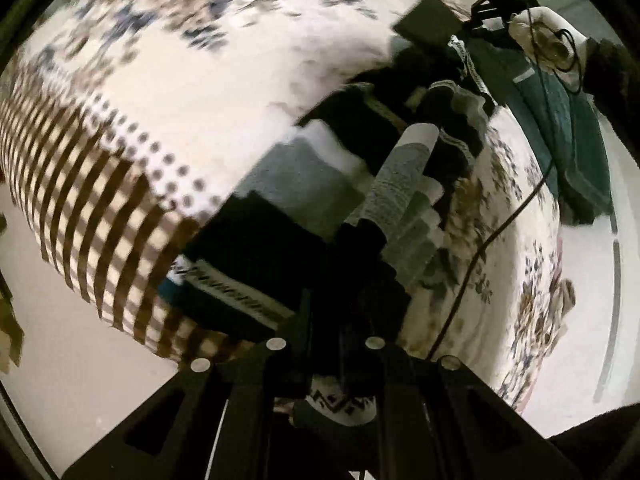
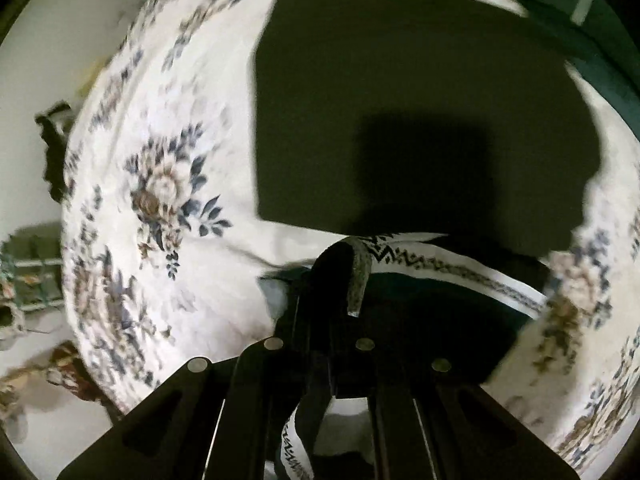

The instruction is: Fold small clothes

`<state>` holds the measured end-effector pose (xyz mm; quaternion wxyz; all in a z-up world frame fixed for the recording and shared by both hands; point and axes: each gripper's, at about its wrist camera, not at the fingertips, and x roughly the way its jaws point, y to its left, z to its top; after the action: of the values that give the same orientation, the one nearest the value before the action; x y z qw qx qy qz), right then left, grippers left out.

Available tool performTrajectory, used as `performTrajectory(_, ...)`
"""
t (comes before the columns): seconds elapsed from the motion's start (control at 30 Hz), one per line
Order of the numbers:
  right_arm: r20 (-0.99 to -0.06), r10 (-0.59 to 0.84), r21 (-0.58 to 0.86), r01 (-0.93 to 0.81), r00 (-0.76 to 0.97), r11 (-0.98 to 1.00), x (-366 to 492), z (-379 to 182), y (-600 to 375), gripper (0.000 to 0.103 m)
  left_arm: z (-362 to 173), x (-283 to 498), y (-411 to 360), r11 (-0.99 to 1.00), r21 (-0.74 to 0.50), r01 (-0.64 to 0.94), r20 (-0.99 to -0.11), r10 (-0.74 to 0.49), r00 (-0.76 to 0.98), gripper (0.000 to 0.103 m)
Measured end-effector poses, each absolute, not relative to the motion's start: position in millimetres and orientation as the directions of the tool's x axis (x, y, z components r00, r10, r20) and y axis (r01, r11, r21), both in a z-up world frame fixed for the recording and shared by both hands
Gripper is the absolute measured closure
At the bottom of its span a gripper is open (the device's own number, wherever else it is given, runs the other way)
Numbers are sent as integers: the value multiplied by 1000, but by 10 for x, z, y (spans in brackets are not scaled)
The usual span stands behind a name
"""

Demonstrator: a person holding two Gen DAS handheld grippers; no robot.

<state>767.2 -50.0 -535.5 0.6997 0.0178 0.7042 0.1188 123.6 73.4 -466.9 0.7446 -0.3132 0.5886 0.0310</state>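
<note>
In the left wrist view, far to the left of the left tool (image 1: pixel 360 240) and lower down, pale floor (image 1: pixel 80 360) shows past the edge of the bed (image 1: pixel 200 80). The sheet's brown-striped and dotted border runs along that edge, with flower print further ahead. The tool's jaws are pressed together. A dark garment (image 1: pixel 340 404) with a white zigzag band shows between the finger bases, so the tool seems to grip it, though blur hides the tips. Just ahead of the tool lies a pile of small clothes (image 1: pixel 400 152) in black, grey and white, heaped and overlapping. To the right of the tool a thin black cable (image 1: pixel 480 248) trails over the sheet. Ahead and to the right lies a teal cloth (image 1: pixel 568 128) with a pale stripe.

In the right wrist view, flowered sheet (image 2: pixel 180 280) fills everything left of the right tool (image 2: pixel 348 264). The tool's jaws are closed tight on the dark garment (image 2: pixel 440 320). Its white zigzag band (image 2: pixel 460 270) leaves the fingertips and runs off to the right, and more of the band hangs below the tool. Straight ahead of the tool a dark folded piece (image 2: pixel 400 80) lies flat on the bed, with the tool's shadow across it. Ahead and far right is the teal cloth (image 2: pixel 600 40).
</note>
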Motion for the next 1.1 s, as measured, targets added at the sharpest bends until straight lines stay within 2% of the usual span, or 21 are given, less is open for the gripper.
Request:
performTrajectory(0.2,-996,87,90,-158,-28,983,7651,-5928,153,97,-4949,1221,1050,762,-457,-458,-888,-357,291,97)
performTrajectory(0.33,-996,80,84,-141,-28,986,7661,-6134,303,97,-5160,1269,1239,735,-463,-494,-886,-373,275,97)
performTrajectory(0.4,-990,127,134,-132,-59,982,7665,-6188,299,95,-5281,1304,1320,725,-461,-511,-887,-383,258,96)
performTrajectory(0.5,-951,280,293,-97,-129,951,7600,-6088,174,81,-5406,1333,1418,692,-494,-526,-866,-441,234,92)
performTrajectory(0.53,-930,336,351,-88,-152,932,7543,-6027,115,65,-5417,1335,1442,693,-491,-528,-867,-448,218,91)
performTrajectory(0.57,-903,394,412,-88,-173,907,7426,-5908,27,45,-5412,1333,1472,698,-484,-528,-870,-450,202,83)
performTrajectory(0.6,-886,427,448,-102,-178,888,7285,-5779,-65,41,-5395,1326,1512,704,-473,-529,-875,-444,191,77)
performTrajectory(0.67,-866,465,491,-138,-183,860,6957,-5565,-246,40,-5358,1308,1599,704,-476,-528,-875,-442,199,57)
performTrajectory(0.73,-855,487,512,-139,-180,848,6387,-5362,-623,38,-5324,1306,1678,699,-486,-524,-870,-441,220,52)
performTrajectory(0.77,-845,501,525,-112,-186,844,6114,-5339,-802,33,-5320,1329,1708,700,-492,-517,-867,-444,224,52)
performTrajectory(0.9,-846,459,463,56,-271,885,4831,-5753,-1522,32,-5360,1465,1627,742,-482,-466,-875,-440,203,52)
performTrajectory(1.03,-744,541,445,312,-392,839,3592,-6500,-1919,32,-5542,1541,1442,809,-423,-408,-905,-405,133,52)
performTrajectory(1.1,-698,591,457,383,-405,803,3152,-6779,-1958,32,-5614,1539,1363,842,-394,-368,-918,-378,117,53)
